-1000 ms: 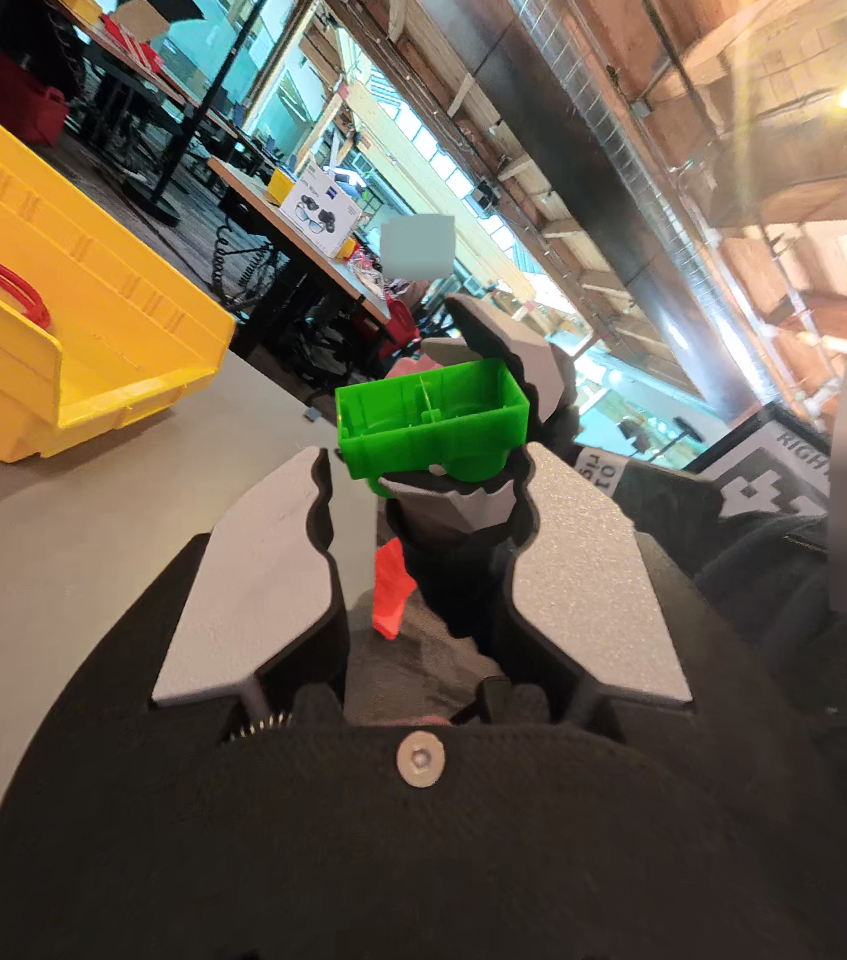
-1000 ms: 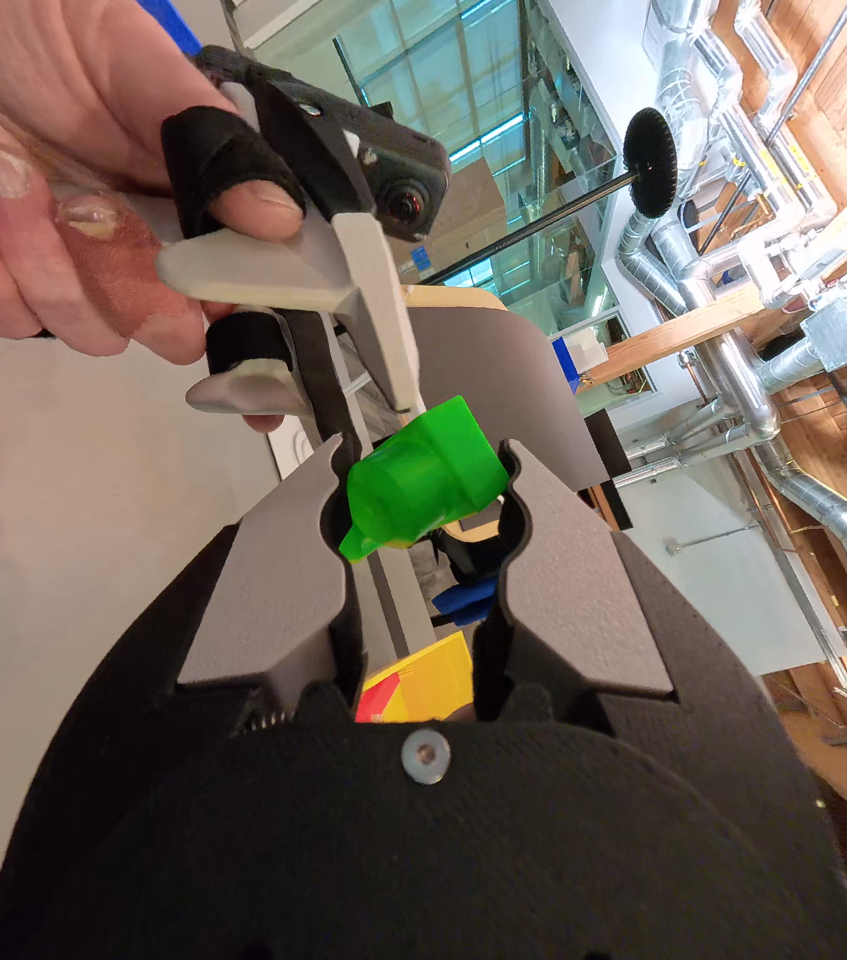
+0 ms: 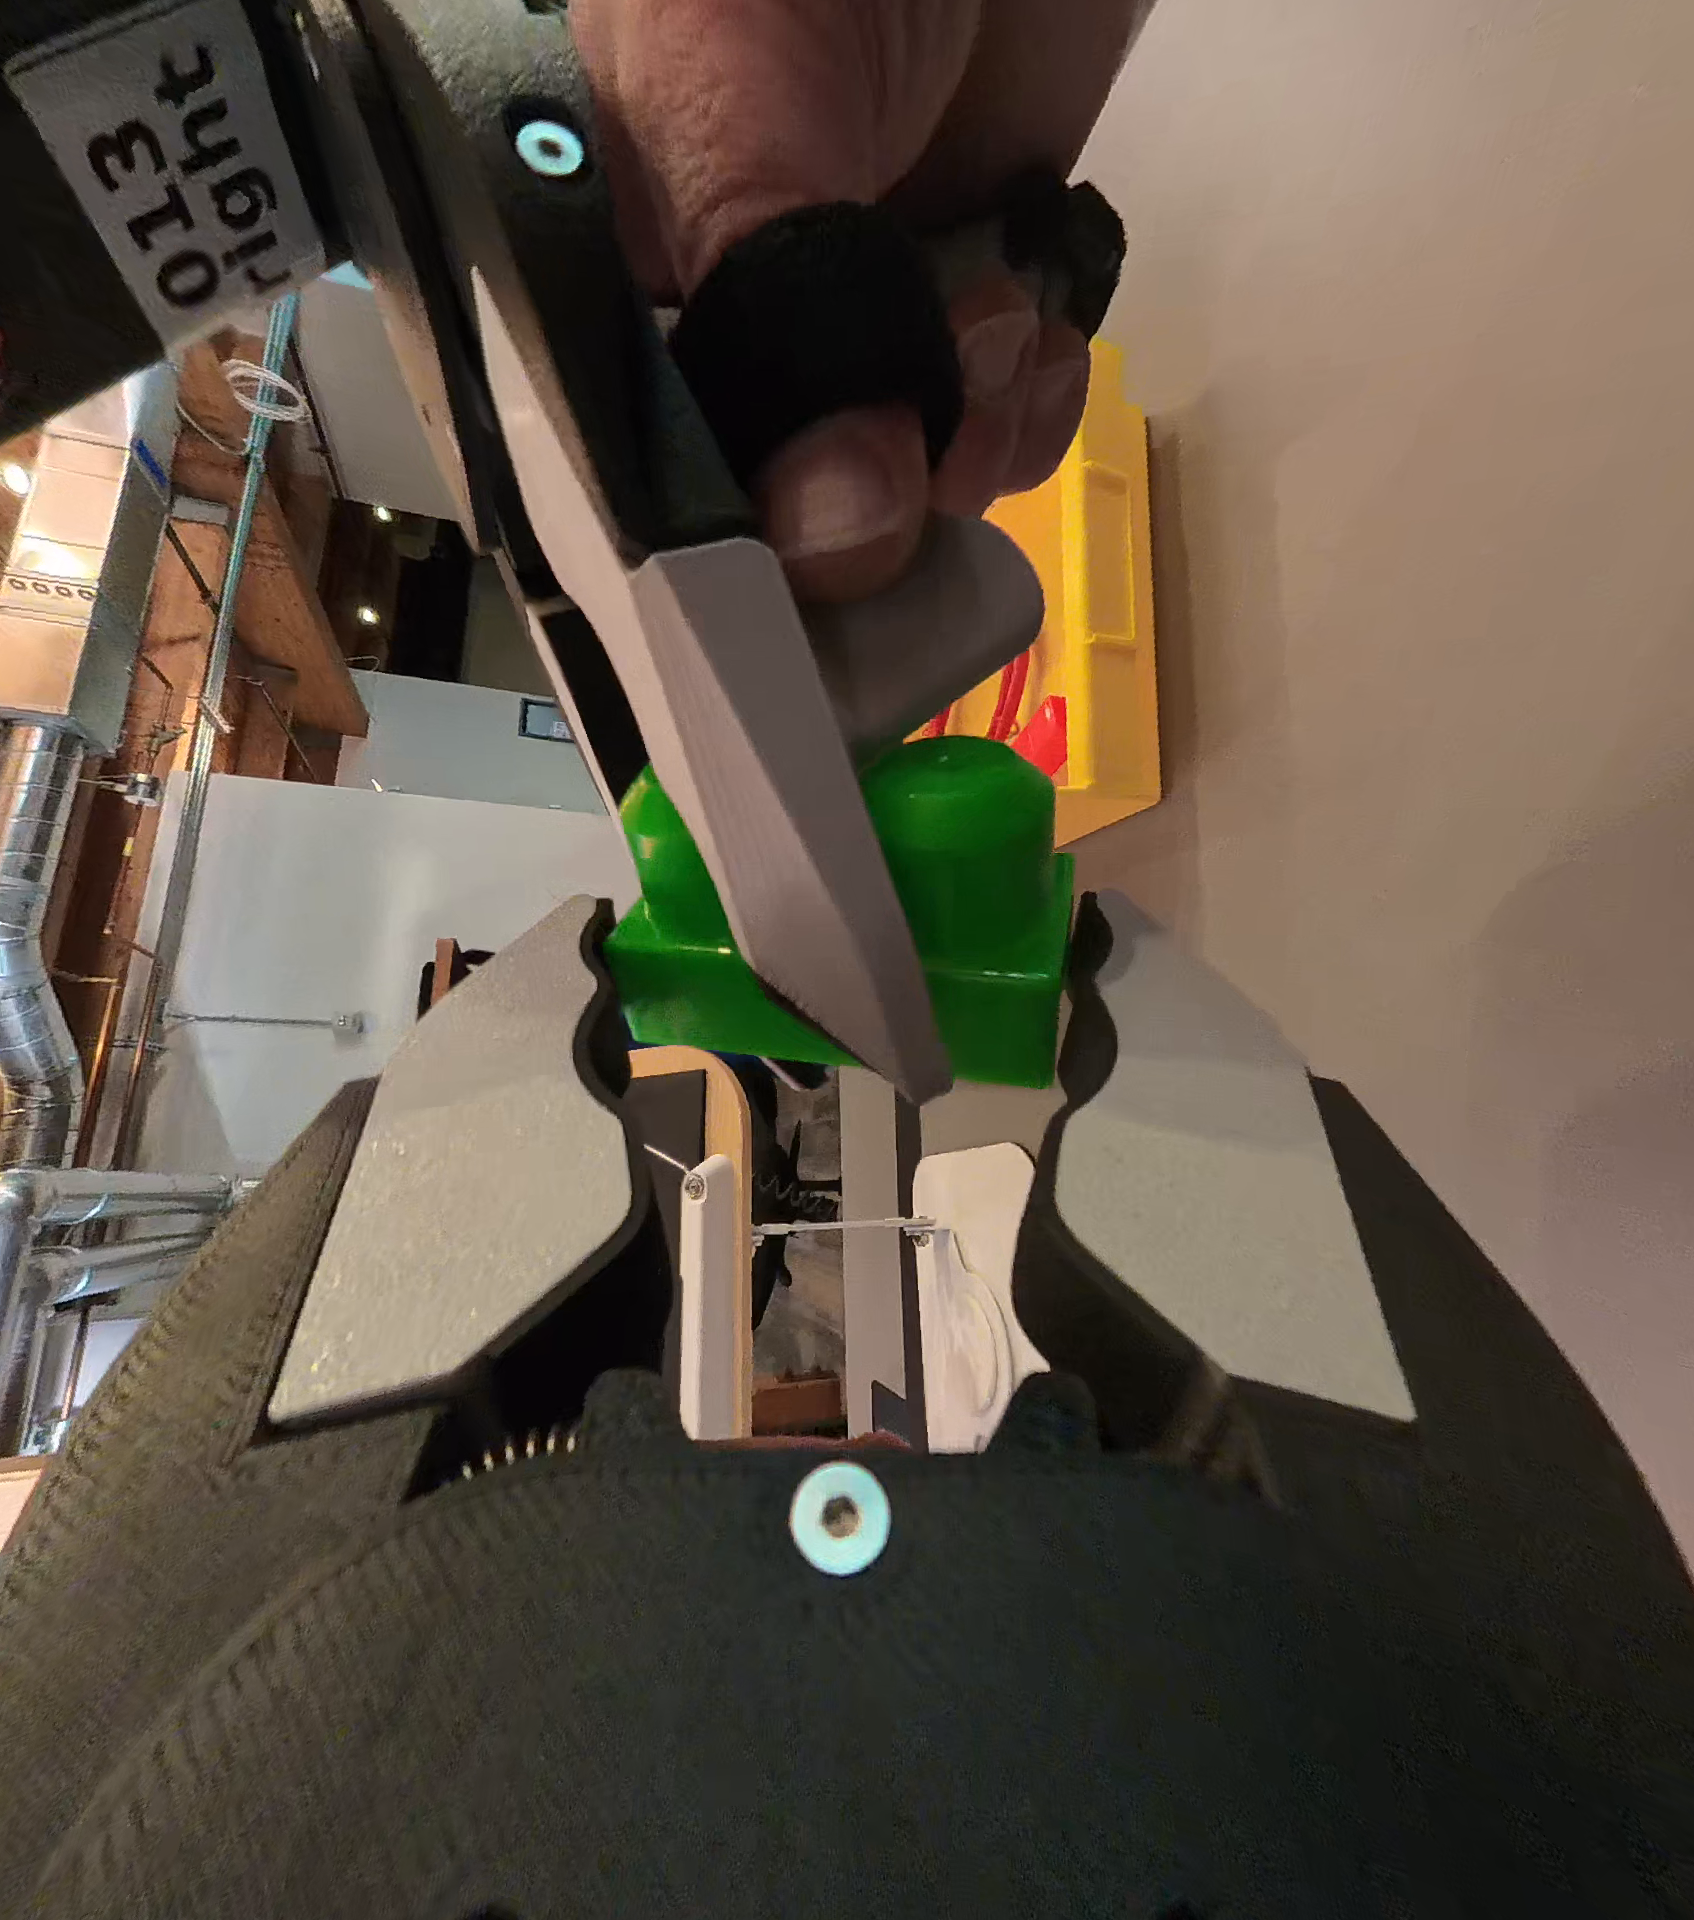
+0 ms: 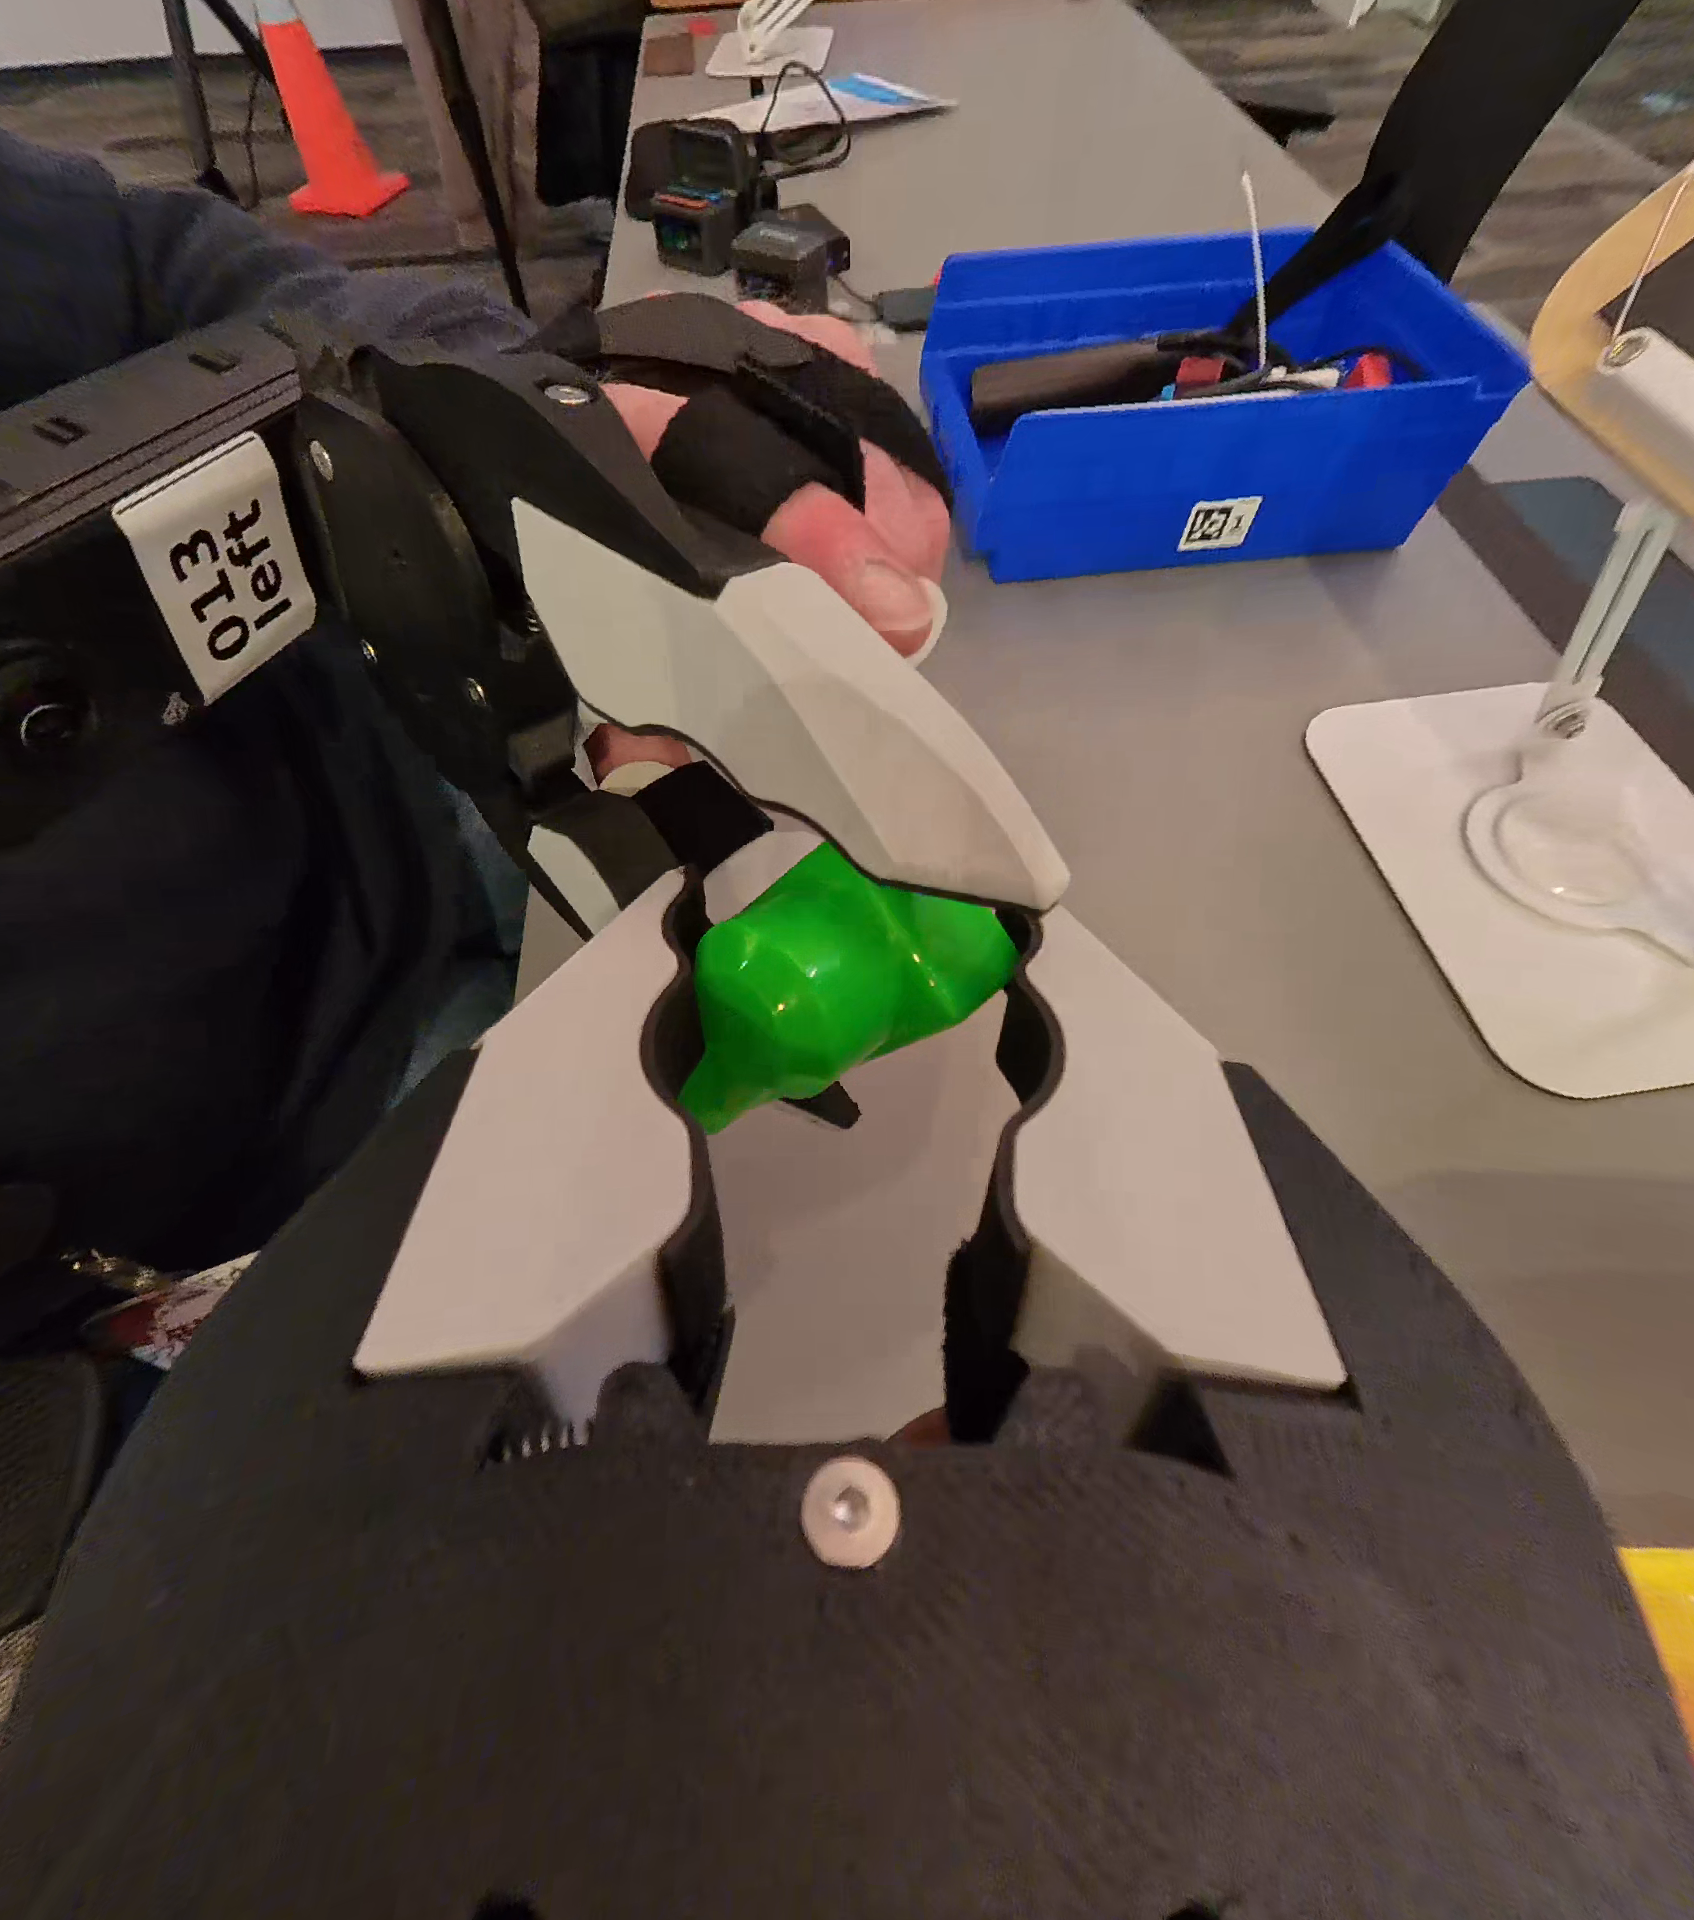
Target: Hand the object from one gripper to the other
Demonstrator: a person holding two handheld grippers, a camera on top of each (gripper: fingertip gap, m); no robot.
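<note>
Green block (image 3: pixel 988 935) sits in mid-air between both of your grippers, above the grey table (image 4: pixel 1186 748). In the left wrist view your left gripper (image 3: pixel 838 987) has its two fingers pressed against the short ends of the block's flat rectangular base, so the block's long axis runs left to right across the gap between those fingers, and its two round studs point away from that camera, toward the yellow bin (image 3: pixel 1118 623) lying farther off on the table.

Your right gripper (image 4: pixel 853 971) comes at it from the other side: in the right wrist view the rounded studs lie between its fingers, touching the left one and close against the right one (the contact there is hidden under the other gripper's pale finger), and the block looks tilted, one corner dipping down to the near left. In the left wrist view, one grey finger of the right gripper lies slantwise across the front of the block between the studs.

So your left gripper is clamped on the block; whether your right one is clamped on it too, I cannot tell.

Farther right on the table stand a blue bin (image 4: pixel 1207 457) with oddments in it and a white stand base (image 4: pixel 1445 894); an orange cone (image 4: pixel 323 125) stands on the floor far left.
</note>
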